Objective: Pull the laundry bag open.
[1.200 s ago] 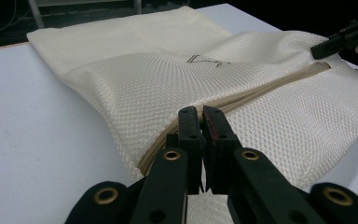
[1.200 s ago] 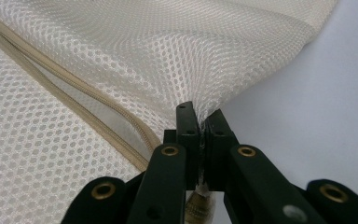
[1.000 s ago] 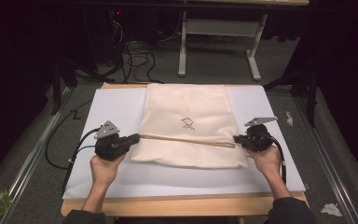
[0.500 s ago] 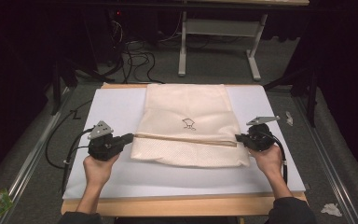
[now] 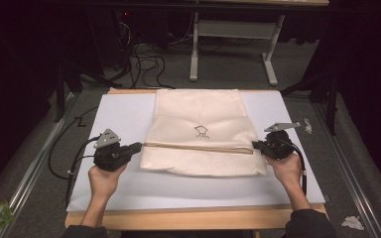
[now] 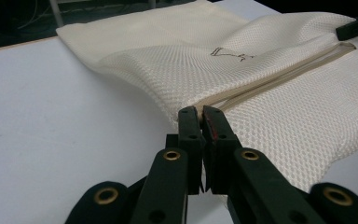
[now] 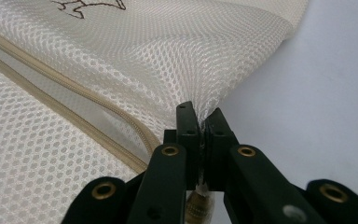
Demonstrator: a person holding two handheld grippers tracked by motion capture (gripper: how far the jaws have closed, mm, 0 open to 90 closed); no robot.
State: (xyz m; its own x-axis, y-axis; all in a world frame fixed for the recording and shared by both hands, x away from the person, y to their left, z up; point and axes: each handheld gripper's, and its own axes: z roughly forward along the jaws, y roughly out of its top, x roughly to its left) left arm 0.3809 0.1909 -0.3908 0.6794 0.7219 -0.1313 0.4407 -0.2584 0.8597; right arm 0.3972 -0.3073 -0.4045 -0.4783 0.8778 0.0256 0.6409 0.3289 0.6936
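- The cream mesh laundry bag (image 5: 203, 134) lies flat on the table between our two grippers, its zipper band (image 5: 198, 147) running straight from one pair of jaws to the other.
- Against the high view of a second ago, the left gripper (image 5: 138, 147) sits a touch lower and farther out from the bag's edge, and the zipper line looks straighter; we judge the bag has just been drawn taut along that line, ready to be folded or lifted by its two ends.
- The left gripper's jaws are closed narrow, pinching the bag's edge where the zipper band ends, as the left gripper view shows (image 6: 200, 116).
- The right gripper (image 5: 256, 146) likewise has its jaws pressed together on the mesh at the opposite side edge; in the right gripper view (image 7: 200, 119) the fabric bunches into a small peak just ahead of the tips.
- The mesh is an open honeycomb weave, soft and thin, puckering where pinched; the zipper band is a smoother beige tape.
- A small dark line-drawn logo (image 5: 201, 130) sits just beyond the zipper, midway between the jaws.
- Under the bag, a smooth white sheet (image 5: 124, 111) covers the table (image 5: 188, 218), whose pale wooden edge shows behind our hands.
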